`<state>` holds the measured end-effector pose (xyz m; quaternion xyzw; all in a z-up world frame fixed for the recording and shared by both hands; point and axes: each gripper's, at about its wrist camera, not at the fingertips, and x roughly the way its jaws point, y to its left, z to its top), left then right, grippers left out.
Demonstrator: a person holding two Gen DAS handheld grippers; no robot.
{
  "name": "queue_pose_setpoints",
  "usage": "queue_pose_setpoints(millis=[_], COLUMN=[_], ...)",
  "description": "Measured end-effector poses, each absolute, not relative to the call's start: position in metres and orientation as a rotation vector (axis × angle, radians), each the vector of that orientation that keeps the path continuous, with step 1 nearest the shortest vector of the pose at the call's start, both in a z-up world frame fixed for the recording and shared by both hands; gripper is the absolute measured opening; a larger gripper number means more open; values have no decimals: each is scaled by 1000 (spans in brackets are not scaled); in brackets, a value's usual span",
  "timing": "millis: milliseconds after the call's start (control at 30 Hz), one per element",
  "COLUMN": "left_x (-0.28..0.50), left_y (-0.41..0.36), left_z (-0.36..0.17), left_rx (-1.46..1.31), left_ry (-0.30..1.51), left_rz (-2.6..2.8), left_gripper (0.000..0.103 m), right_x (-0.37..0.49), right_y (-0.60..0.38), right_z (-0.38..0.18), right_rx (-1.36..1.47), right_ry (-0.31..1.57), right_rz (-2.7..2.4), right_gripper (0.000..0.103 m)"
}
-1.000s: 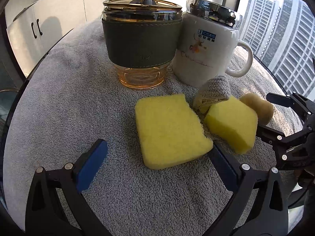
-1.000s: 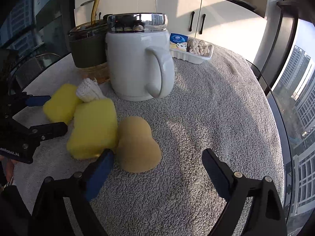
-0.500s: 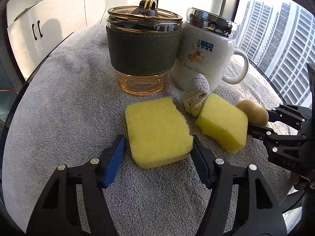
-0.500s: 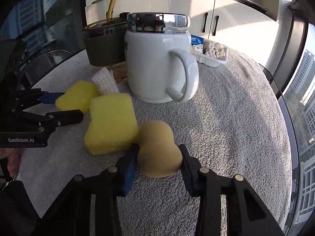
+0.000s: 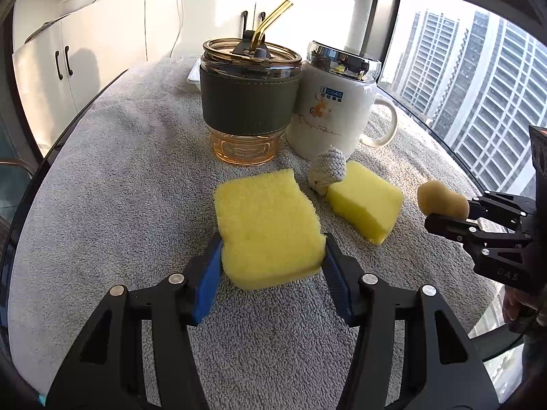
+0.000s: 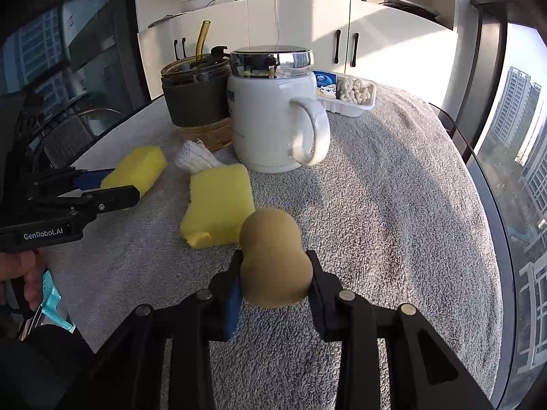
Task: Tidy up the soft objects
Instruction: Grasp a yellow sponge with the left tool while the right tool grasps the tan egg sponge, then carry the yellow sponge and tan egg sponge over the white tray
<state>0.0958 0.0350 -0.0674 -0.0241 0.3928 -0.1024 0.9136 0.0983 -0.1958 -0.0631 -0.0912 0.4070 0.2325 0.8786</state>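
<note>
My left gripper (image 5: 270, 266) is shut on a yellow sponge (image 5: 268, 227) and holds it above the grey towel (image 5: 112, 177); the sponge also shows in the right wrist view (image 6: 136, 169). My right gripper (image 6: 275, 283) is shut on a tan gourd-shaped sponge (image 6: 273, 258), lifted off the towel; it also shows in the left wrist view (image 5: 441, 200). A second yellow sponge (image 5: 365, 201) lies on the towel between the grippers. A small rolled beige cloth (image 5: 328, 171) leans against it.
A glass tumbler (image 5: 249, 102) with a green sleeve and straw stands behind the sponges. A white lidded mug (image 5: 333, 109) stands right of it. A white snack tray (image 6: 348, 94) sits at the towel's far edge. The round table edge (image 6: 492, 205) runs along the window.
Both grippers closed from open onto their sponges and lifted them. The tan sponge moved away from the second yellow sponge.
</note>
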Motion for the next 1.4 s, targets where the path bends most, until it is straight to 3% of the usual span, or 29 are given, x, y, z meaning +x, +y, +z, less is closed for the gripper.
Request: queue_pose_setpoints(millis=[867,1133,1400], left_x=[61,93,174], left_y=[65,96,107], left_z=[3,59,134], left_rx=[-93,-38,86], left_ry=[668,584,490], left_rz=[-244,-214,-203], left_gripper=[53,53,53], right_x=[77,113,196], right_y=[-216,-244,-259], right_z=[3,62,138], right_rx=[-126,-168,-274], right_ry=[752,659,540], right_rz=[454,412,369], right_gripper=[36,36,36])
